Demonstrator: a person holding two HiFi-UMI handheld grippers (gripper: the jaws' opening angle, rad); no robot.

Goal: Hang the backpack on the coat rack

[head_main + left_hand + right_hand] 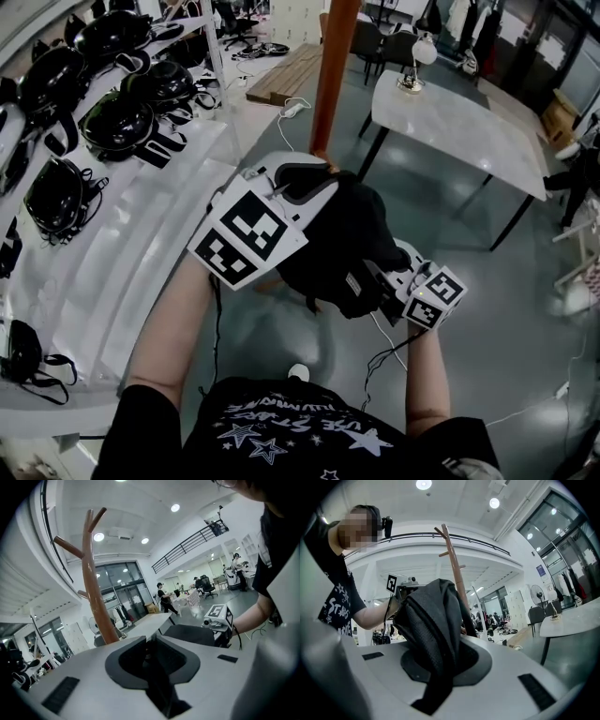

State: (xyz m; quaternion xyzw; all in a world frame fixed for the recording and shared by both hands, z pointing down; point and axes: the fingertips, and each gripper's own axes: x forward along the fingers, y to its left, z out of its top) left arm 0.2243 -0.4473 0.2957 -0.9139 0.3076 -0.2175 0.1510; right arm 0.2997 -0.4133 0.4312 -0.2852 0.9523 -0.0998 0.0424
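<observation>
Mid-carry: my right gripper (386, 281) clamps the backpack (349, 230), left gripper (314, 178) seems pinched on its strap (157, 667); next, loop it over a coat rack (333, 66) peg (68, 547).

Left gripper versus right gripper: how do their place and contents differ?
The left gripper sits higher, at the top of the black fabric backpack; the right gripper is lower, at its side. The left pinches only a thin dark strip, the right a thick fold of fabric. Both are shut on the backpack.
</observation>
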